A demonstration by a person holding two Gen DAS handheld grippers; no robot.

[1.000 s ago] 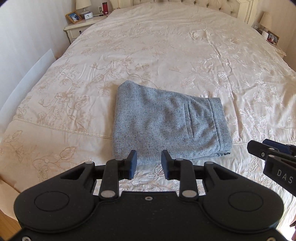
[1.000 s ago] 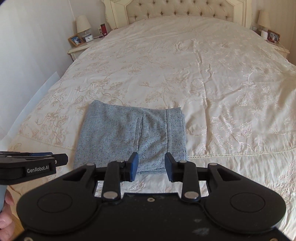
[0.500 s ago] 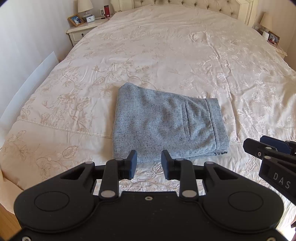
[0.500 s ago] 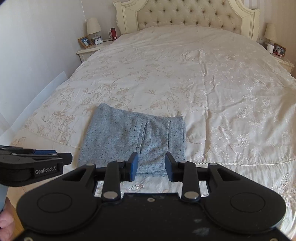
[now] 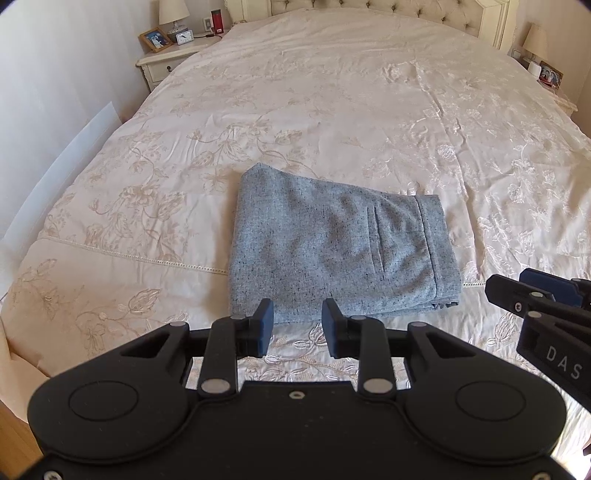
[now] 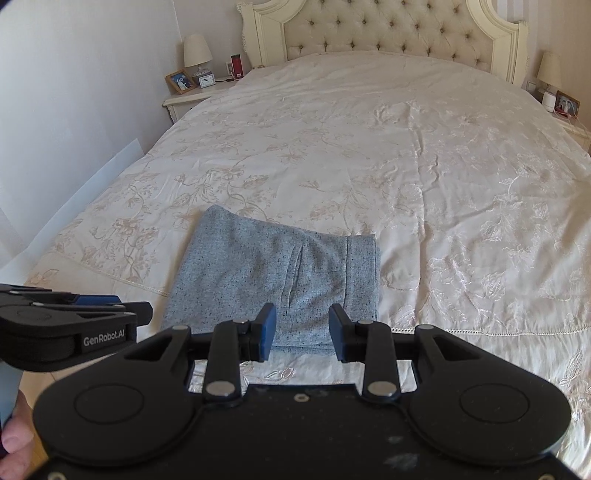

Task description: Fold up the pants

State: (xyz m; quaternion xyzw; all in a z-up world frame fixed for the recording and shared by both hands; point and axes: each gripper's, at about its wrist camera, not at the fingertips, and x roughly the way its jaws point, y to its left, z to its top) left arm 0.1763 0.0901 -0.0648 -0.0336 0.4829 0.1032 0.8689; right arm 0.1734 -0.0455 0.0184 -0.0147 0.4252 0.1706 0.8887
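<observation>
The folded pants (image 5: 340, 251) are laid on the bedspread (image 5: 332, 110) near its foot edge. The left gripper (image 5: 297, 328) and right gripper (image 6: 302, 332) are held above, jaws parted, nothing gripped. A nightstand (image 6: 192, 99) is noted beside the bed.

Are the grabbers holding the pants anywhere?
No. The left gripper and right gripper are open and empty; the folded pants lie free on the bed.

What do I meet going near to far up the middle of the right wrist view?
right gripper → folded pants → bedspread → tufted headboard.
</observation>
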